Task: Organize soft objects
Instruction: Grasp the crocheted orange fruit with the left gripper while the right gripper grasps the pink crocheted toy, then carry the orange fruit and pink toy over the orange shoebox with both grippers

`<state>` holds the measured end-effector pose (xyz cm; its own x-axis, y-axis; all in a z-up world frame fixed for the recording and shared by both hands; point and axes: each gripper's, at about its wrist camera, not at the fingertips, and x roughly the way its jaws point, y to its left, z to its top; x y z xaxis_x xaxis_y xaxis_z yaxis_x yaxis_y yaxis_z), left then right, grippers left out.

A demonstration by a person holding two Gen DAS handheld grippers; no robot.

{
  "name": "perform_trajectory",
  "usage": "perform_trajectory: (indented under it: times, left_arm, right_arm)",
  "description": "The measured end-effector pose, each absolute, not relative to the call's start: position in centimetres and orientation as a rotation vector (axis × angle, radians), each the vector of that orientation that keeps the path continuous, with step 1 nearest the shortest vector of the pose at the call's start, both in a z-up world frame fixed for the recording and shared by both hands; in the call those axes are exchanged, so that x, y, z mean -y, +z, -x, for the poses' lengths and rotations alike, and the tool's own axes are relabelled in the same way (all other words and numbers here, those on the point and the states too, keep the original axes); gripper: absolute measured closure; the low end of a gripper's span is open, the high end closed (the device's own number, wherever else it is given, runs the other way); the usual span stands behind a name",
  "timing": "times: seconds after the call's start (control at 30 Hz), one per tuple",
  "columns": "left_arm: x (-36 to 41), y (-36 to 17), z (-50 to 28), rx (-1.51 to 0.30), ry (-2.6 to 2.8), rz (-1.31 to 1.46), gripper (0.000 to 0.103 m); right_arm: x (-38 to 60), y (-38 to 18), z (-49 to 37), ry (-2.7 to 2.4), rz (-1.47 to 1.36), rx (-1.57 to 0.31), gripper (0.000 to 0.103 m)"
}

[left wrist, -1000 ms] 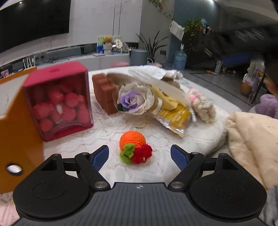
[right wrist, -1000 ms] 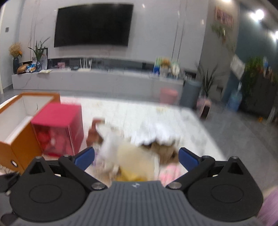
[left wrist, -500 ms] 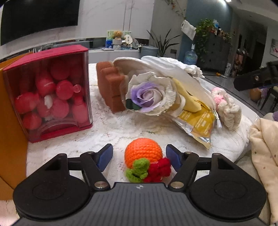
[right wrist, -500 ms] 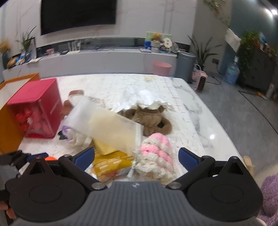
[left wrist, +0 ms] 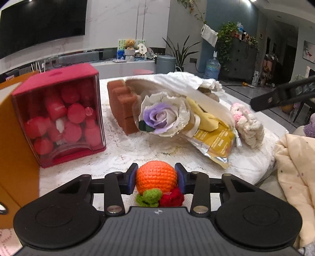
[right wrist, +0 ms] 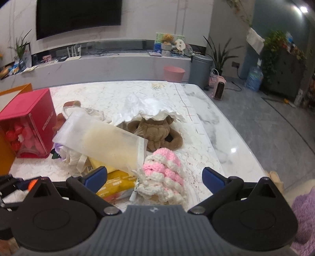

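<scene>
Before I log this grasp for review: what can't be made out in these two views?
- Brown plush toy, right wrist view: head hidden under the white wrapper.
- Orange box, left wrist view: cut off by the left edge.
- Crochet orange, left wrist view: underside hidden by the left gripper.
- Right gripper, left wrist view: blurred.

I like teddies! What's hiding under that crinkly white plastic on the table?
A brown plush toy pokes out from under the white plastic. Its body and limbs show; the top of it is covered, so I cannot see a face.

Wall television (right wrist: 78,16); marble table (right wrist: 216,122); grey floor (right wrist: 275,122)
</scene>
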<state>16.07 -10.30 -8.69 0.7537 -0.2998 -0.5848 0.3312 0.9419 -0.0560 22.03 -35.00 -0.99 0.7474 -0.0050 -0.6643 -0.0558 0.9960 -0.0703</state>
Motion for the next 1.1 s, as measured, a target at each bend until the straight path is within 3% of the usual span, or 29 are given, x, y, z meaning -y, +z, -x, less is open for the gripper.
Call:
perform_trajectory:
  times: [0.6, 0.9, 0.97, 1.03, 1.07, 1.1]
  left_arm:
    - [5.6, -5.4, -10.6, -0.646, -0.314, -0.040, 0.057]
    - [3.5, -6.2, -9.8, -0.654, -0.290, 0.060, 0.057]
    - [3.1, -6.6, -9.6, -0.655, -0.303, 0.071, 0.057]
    - [3.0, -6.9, -9.7, -0.662, -0.323, 0.073, 0.057]
    - [3.1, -7.0, -9.8, -0.665, -0.323, 0.069, 0.057]
    - [3.0, -7.1, -9.8, -0.665, -0.320, 0.070, 0.057]
  right_arm:
    - [34.6, -2.4, -22.7, 0.039, 0.162, -0.763, 0.003]
    - [32.9, -4.0, -23.7, 0.041, 0.261, -0.765, 0.003]
    - [32.9, -4.4, -24.4, 0.026, 0.245, -0.813, 0.013]
    - [33.6, -4.8, -25.2, 0.017, 0.179, -0.888, 0.048]
    - [34.1, -5.0, -25.5, 0.009, 0.138, -0.918, 0.056]
    - [34.8, -5.1, -25.6, 0.002, 0.105, -0.933, 0.056]
